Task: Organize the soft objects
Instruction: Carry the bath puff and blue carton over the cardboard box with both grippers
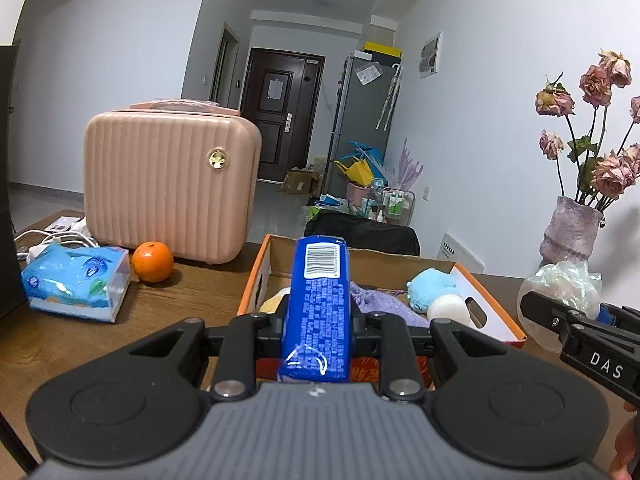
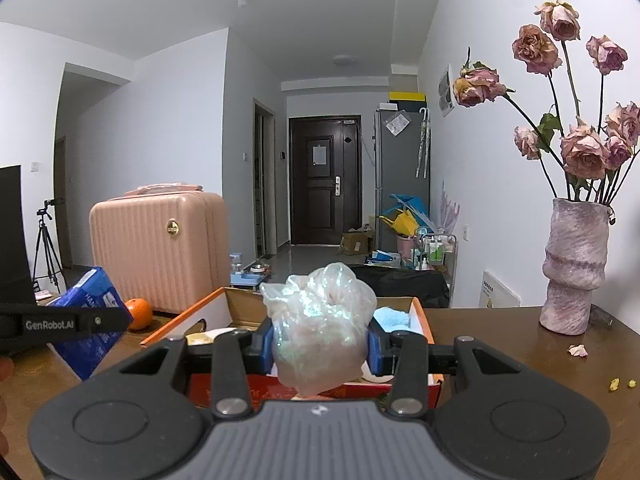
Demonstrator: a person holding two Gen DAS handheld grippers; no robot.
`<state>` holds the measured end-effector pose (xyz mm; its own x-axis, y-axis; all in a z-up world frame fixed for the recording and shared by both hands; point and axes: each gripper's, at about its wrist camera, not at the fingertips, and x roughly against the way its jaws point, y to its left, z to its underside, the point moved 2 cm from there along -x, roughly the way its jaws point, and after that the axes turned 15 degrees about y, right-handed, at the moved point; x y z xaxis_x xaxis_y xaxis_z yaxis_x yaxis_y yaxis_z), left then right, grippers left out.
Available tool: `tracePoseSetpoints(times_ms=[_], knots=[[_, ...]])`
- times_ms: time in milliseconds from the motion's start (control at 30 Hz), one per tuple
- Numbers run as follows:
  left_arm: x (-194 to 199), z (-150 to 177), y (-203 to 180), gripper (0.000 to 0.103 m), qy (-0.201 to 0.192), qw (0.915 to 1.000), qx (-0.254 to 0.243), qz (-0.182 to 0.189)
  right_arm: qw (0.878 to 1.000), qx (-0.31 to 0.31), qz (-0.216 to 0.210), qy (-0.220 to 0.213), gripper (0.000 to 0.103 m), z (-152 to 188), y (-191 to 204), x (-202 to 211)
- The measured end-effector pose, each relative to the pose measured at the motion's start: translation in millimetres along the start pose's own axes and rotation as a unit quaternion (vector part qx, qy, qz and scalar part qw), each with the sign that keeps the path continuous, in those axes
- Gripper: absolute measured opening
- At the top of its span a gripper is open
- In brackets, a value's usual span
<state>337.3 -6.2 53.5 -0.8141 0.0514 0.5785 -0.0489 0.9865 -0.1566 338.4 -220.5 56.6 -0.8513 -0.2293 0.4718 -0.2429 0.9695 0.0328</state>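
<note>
A brown wooden table [image 1: 192, 280] bears a pink ribbed suitcase [image 1: 168, 184] and an orange-edged cardboard box [image 1: 496, 304] holding soft toys. Above the box's near edge, the left gripper [image 1: 316, 320] is clamped on a blue tissue pack [image 1: 318, 300]; the right gripper [image 2: 320, 344] is clamped on a crumpled iridescent plastic bag [image 2: 320, 328].

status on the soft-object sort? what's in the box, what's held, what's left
Done: a blue plush, a purple cloth and a white ball already lie in the orange-edged box. In hand: left tool grips a blue tissue pack; right tool grips a crumpled plastic bag, both above the box. Left: the light-blue tissue pack on the table.
</note>
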Motion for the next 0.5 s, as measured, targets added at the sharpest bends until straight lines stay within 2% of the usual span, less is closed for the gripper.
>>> tracePoseSetpoints(times_ms=[500], knots=[[-39, -21, -24, 0.024, 0.002, 0.9999, -0.012, 0.003, 1.0, 0.008, 0.006, 0.012, 0.041, -20, -16, -31]])
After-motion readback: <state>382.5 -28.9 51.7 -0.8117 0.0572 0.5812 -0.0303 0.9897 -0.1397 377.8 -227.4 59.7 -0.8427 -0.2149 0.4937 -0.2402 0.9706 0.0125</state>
